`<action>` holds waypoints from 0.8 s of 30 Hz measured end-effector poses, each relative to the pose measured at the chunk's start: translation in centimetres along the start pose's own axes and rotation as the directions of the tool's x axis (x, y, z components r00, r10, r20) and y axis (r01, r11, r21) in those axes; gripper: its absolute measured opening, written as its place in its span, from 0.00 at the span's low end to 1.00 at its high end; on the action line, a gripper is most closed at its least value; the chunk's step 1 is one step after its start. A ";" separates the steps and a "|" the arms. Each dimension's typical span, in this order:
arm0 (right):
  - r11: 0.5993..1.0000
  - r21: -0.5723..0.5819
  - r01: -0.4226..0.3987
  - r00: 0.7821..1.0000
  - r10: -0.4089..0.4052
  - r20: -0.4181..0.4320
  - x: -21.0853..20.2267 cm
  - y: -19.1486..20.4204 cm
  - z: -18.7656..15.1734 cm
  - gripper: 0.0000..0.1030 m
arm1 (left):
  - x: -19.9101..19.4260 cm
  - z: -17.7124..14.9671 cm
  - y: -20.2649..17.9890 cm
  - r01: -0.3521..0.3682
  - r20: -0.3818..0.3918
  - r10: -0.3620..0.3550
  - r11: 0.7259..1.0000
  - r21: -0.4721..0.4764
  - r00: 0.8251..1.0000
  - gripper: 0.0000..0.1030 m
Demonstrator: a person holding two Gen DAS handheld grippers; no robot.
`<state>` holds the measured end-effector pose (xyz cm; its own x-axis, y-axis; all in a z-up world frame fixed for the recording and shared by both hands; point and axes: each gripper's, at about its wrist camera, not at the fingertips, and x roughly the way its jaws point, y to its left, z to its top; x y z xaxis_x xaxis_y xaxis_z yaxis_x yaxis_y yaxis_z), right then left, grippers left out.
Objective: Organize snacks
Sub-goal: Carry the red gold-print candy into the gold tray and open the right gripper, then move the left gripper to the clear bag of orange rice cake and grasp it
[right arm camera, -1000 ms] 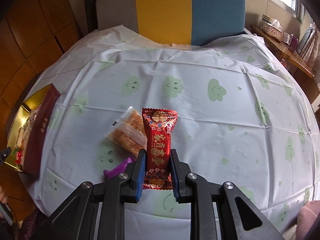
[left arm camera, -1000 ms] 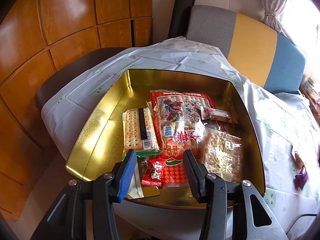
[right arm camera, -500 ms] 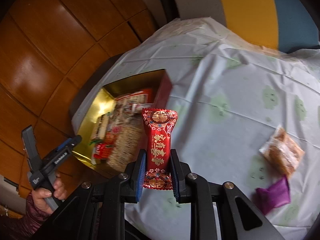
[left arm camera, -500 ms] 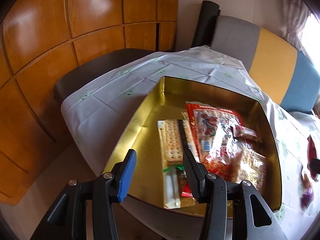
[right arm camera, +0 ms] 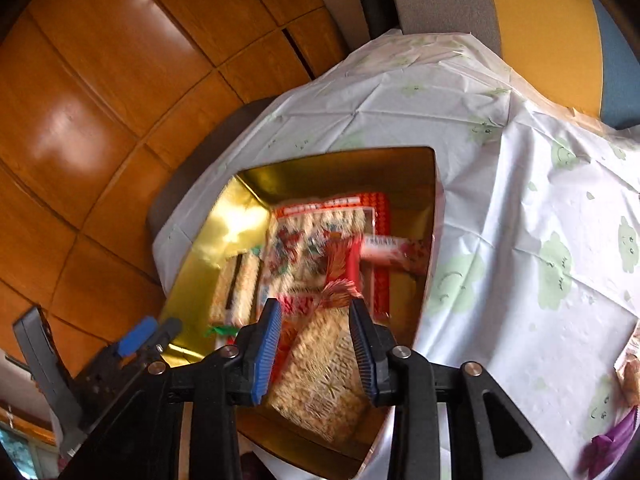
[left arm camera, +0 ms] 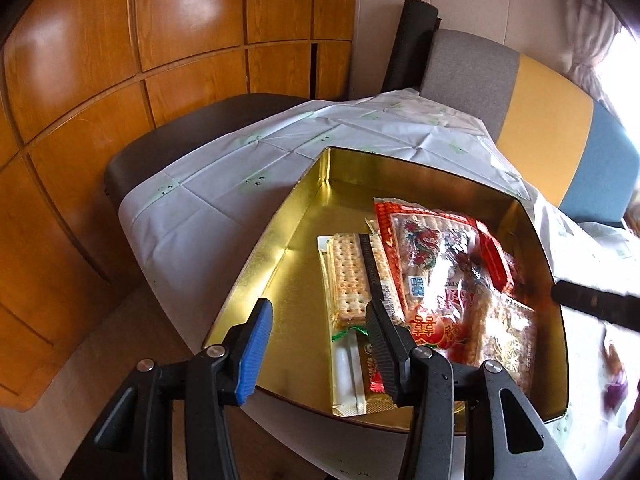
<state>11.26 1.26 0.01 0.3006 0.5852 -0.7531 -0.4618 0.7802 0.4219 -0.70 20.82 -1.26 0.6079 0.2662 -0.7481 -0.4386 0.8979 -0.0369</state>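
Two grippers hang over the gold tin (left arm camera: 276, 256). Your right gripper (right arm camera: 316, 344) has just been opening its jaws; the red packet (right arm camera: 340, 276) drops blurred beyond them, unpressed, above the snacks in the tin, likely released to join them. Its long axis seems to run away from the jaws. Your left gripper (left arm camera: 320, 344) waits half-open, empty, at the tin's near rim.

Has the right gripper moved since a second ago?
Yes. The right gripper swung from the bare tablecloth to above the gold tin, jaws just opening.
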 end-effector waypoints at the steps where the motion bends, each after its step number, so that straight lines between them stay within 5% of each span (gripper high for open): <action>1: 1.000 -0.015 0.012 1.000 -0.012 -0.005 -0.2 -0.1 -0.4 0.34 | 0.0 -0.1 -0.1 0.000 -0.001 0.000 1.000 0.005 1.000 0.48; 24: 0.985 -0.008 0.172 0.983 -0.170 0.074 -7.1 -6.3 -6.4 0.34 | -1.6 -0.9 -3.4 0.027 0.017 -0.029 0.993 0.114 0.999 0.48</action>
<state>6.70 -9.24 -0.53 0.4359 0.4583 -0.7746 -0.4101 0.8672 0.2824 -0.80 17.00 -0.52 0.6318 0.2456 -0.7352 -0.3438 0.9389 0.0182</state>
